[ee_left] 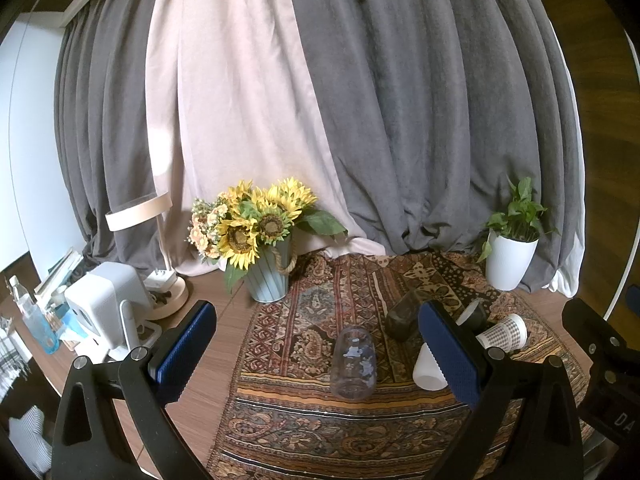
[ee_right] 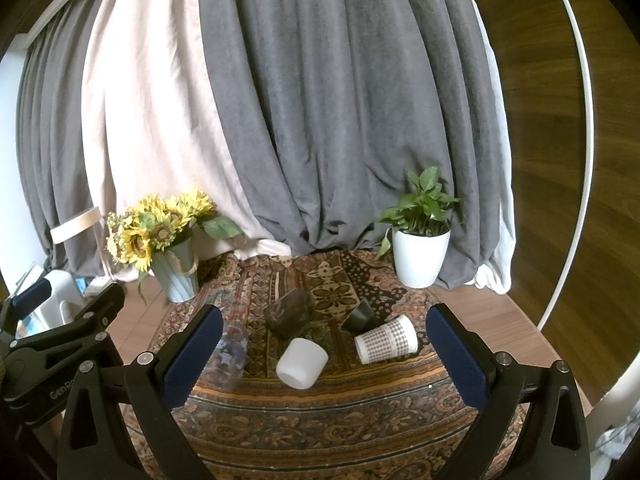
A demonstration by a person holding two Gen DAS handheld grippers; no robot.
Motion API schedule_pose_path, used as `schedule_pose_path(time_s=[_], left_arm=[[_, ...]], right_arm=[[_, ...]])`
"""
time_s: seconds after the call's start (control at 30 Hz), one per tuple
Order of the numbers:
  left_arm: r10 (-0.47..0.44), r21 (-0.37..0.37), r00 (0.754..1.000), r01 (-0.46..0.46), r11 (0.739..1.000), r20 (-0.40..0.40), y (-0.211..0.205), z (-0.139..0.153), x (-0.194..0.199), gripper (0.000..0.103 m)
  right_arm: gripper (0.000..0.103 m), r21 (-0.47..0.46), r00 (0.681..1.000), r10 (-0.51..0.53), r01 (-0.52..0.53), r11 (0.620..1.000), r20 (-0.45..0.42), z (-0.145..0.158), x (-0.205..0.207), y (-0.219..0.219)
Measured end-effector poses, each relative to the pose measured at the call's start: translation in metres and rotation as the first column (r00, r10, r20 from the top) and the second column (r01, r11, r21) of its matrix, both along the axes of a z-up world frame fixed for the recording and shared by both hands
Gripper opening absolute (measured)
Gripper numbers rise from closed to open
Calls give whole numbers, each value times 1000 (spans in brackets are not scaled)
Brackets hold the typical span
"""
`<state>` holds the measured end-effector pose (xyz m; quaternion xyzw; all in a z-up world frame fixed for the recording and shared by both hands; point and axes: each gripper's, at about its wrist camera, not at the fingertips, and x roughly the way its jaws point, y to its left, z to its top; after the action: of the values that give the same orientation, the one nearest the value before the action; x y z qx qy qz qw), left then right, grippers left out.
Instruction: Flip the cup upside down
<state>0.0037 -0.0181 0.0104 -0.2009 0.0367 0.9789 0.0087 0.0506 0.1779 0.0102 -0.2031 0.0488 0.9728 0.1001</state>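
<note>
In the left wrist view, the left gripper point(ee_left: 318, 354) hovers above the patterned cloth point(ee_left: 320, 420) with its jaws spread wide and nothing between the blue pads. Below it a clear plastic cup point(ee_left: 353, 364) lies on its side. To its right lie a white cup point(ee_left: 429, 370), partly hidden by the right finger, a dark brown cup point(ee_left: 402, 318), a small black cup point(ee_left: 474, 314) and a checked paper cup point(ee_left: 504, 332).

In the right wrist view, the right gripper point(ee_right: 324, 356) is likewise wide open and empty, touching nothing. The white cup point(ee_right: 302, 363) lies tipped over between its fingers, the clear plastic cup point(ee_right: 230, 356) beside the left finger, and the checked paper cup point(ee_right: 387, 339) toward the right. The left gripper point(ee_right: 60, 320) shows at the left edge. A sunflower pot point(ee_right: 176, 272) and a white planter point(ee_right: 420, 256) stand at the back of the desk point(ee_right: 480, 312).
</note>
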Motion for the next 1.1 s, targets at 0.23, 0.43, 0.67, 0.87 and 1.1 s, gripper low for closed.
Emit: schedule_pose_path(time_s=[0.23, 0.43, 0.67, 0.87, 1.1], left_arm=[[-5, -5, 1000, 5, 1000, 4, -2, -1, -3, 103], [-18, -17, 999, 19, 1000, 51, -3, -11, -13, 103], [-14, -45, 989, 21, 999, 147, -5, -39, -39, 103], [25, -110, 982, -5, 994, 189, -6, -64, -65, 103], [7, -68, 959, 13, 998, 282, -9, -94, -105, 103]], right_arm=[[102, 5, 1000, 1, -1, 1000, 3, -1, -2, -2], [102, 7, 1000, -5, 5, 1000, 31, -6, -11, -5], [102, -25, 990, 13, -9, 1000, 137, -35, -46, -10], [102, -72, 973, 37, -21, 997, 227, -71, -86, -14], [100, -191, 926, 30, 46, 981, 375, -119, -142, -2]])
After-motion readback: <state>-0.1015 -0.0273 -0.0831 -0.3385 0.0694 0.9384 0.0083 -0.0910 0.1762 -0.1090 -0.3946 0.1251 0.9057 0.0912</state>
